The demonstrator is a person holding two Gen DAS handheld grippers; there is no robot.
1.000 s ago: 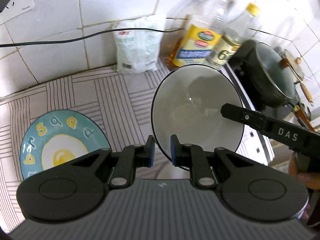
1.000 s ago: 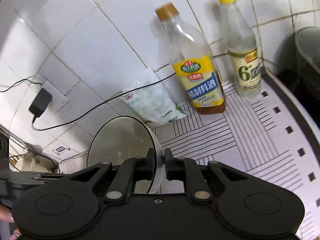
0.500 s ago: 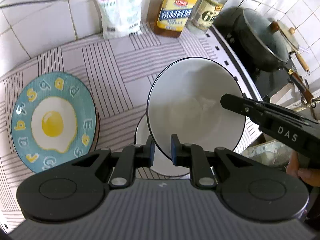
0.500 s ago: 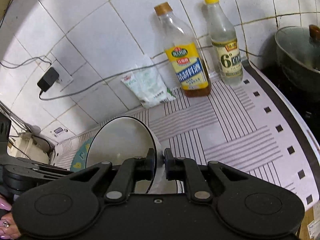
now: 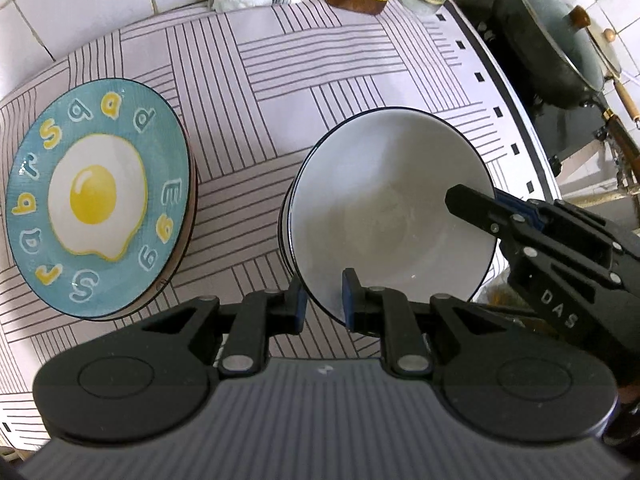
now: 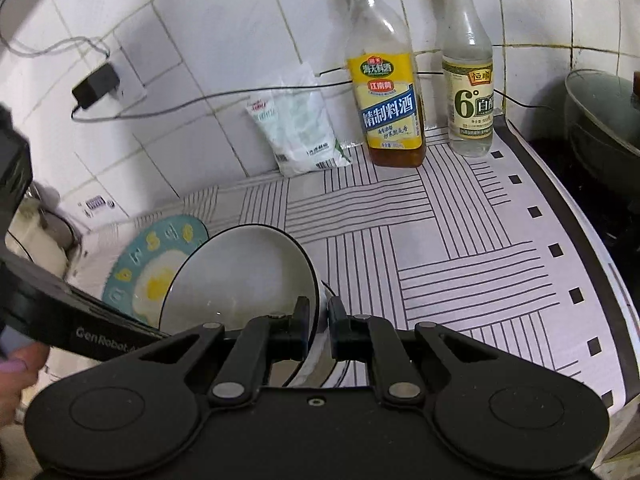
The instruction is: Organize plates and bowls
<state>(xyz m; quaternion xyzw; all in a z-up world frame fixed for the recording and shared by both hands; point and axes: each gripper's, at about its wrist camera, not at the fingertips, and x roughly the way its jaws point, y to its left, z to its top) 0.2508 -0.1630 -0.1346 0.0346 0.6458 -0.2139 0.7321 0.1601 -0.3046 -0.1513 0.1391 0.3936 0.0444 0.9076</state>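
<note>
**White bowl held at its rim by both grippers above a striped counter**

A white bowl (image 5: 390,216) with a thin dark rim is seen at the centre right of the left wrist view, tilted and empty, its glazed inside smooth and bare. It is pinched at its near edge by the left gripper (image 5: 323,296), whose blue-padded jaws are closed on the rim, one inside and one outside. At the right of the same view the opposite edge is clamped by the right gripper (image 5: 476,204), its jaws likewise closed on the wall of the bowl. Beneath the held bowl the dark-edged rims of further bowls (image 5: 285,236) are glimpsed, nested; how many cannot be told.

At the left of the frame a round teal plate (image 5: 98,204), painted with a fried egg and raised letters, is stacked on at least one other plate. The counter is covered by a cloth (image 5: 328,64) printed with blocks of dark lines.

In the right wrist view, against the white tiled wall, a soft plastic pouch (image 6: 298,124), a clear bottle (image 6: 384,80) holding a little amber liquid, and a yellow-capped bottle (image 6: 468,68) of clear liquid are lined up. A lidded dark pot (image 5: 548,44) is seen at the upper right of the left wrist view.
</note>
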